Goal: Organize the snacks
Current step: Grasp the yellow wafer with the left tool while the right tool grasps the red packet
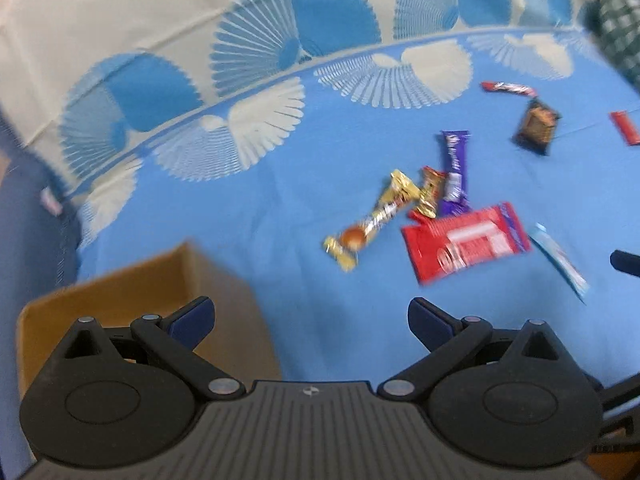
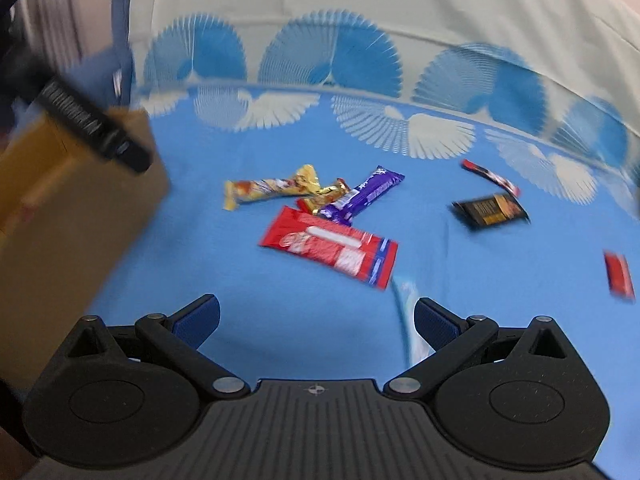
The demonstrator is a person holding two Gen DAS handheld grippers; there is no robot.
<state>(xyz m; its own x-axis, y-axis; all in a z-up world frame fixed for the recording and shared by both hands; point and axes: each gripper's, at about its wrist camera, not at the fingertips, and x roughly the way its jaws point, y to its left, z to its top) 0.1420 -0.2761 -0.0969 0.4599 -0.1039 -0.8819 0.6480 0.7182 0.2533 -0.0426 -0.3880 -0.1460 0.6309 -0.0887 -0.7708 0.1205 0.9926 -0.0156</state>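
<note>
snacks lie scattered on the blue patterned sheet [image 2: 280, 320], none of them in the cardboard box [image 2: 60, 216] yet as far as we can see, though its inside is mostly hidden. both our tongs are empty with fingers spread wide: the left gripper [image 1: 311, 322] hovers just beside the box [image 1: 120, 288], the right gripper [image 2: 317, 320] hangs over bare sheet, with a pale blue wrapper [image 2: 408, 312] running in beside its right finger. in the middle a cluster touches or overlaps: the gold bar [image 2: 268, 189], a small red-and-gold sweet [image 2: 320, 196], the purple bar [image 2: 360, 196] and the big red packet [image 2: 332, 250]. further right, apart from these, lie a dark brown packet [image 2: 492, 210], a slim red-and-black stick [image 2: 490, 177] and a small red bar [image 2: 619, 276]. we judge the task barely begun, the step being to pick a first snack. the pale blue wrapper is nearest our right tongs, so we would start there: come down with one finger on each side of its narrow width, pinch across it rather than along it, and press lightly into the soft sheet so the lower edges slip under the flat wrapper. both views are blurred, so we should steady before closing. in the cluster, take the top piece first, lest we drag its neighbours.
</note>
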